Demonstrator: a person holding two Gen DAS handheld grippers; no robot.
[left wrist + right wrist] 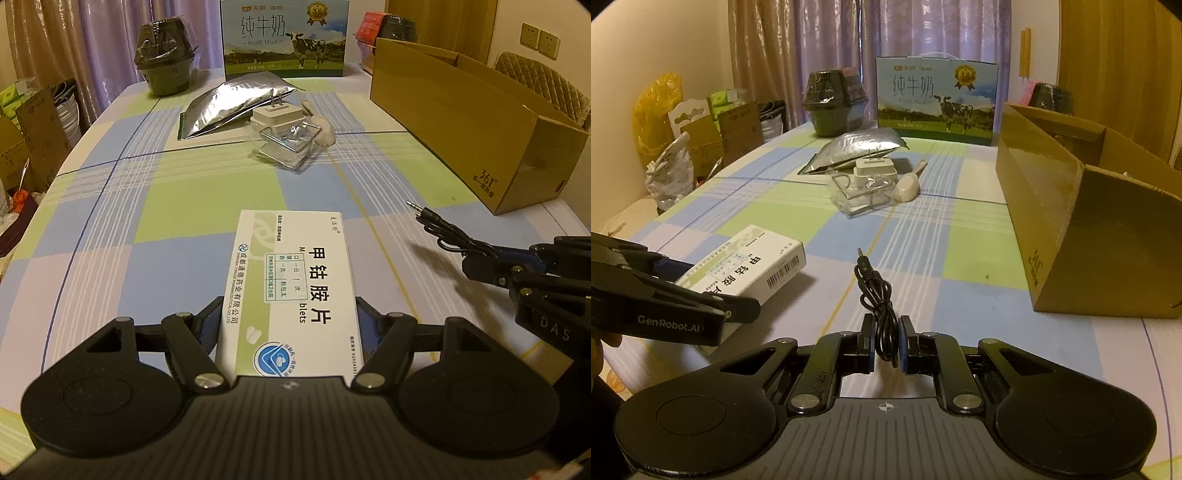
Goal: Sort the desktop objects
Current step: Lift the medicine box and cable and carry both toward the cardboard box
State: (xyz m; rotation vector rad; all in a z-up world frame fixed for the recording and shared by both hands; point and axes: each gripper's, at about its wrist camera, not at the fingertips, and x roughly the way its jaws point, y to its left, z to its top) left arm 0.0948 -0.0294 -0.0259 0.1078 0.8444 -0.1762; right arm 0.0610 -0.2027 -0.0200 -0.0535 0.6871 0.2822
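light: dim, warm yellow indoor cast | shadows: soft, beneath cable (448, 230) on tablecloth (177, 206) | glare: sheen on foil pouch (236, 105) | distortion: fisheye bending, dark vignette corners | focus: background slightly soft

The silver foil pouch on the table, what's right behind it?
Behind the silver foil pouch stands the milk carton, with a wrapped dark container to its left. The carton's lower left corner is covered by the pouch.
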